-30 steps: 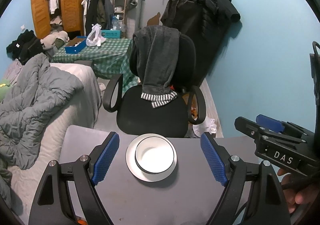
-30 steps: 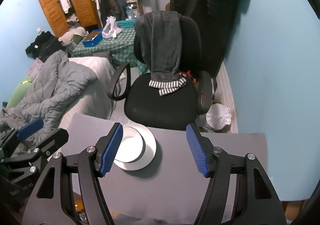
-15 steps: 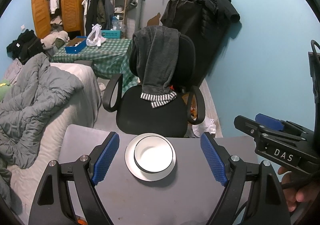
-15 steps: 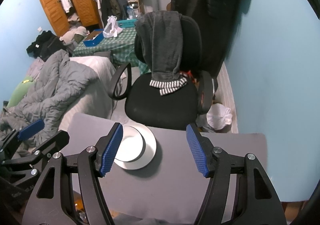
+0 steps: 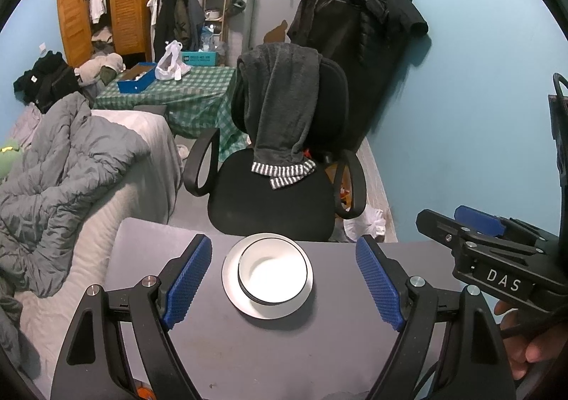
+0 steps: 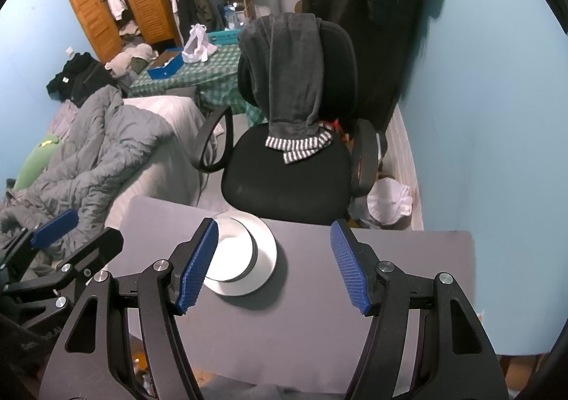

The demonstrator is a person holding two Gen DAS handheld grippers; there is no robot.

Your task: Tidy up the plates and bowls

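A white bowl [image 5: 272,269] sits inside a white plate [image 5: 234,290] on the grey table [image 5: 248,350], near its far edge. In the left wrist view my left gripper [image 5: 284,281] is open and empty, held above the table with the stack between its blue pads. In the right wrist view the bowl [image 6: 234,250] and plate [image 6: 264,258] lie left of centre, partly behind the left pad. My right gripper [image 6: 275,263] is open and empty, above the table to the right of the stack.
A black office chair [image 5: 284,194] with a grey garment draped over it stands just past the table's far edge. A bed with a grey duvet [image 5: 64,179] is to the left. The blue wall [image 6: 497,115] runs along the right.
Both grippers have drawn back and up very slightly. The bowl and plate have not moved.
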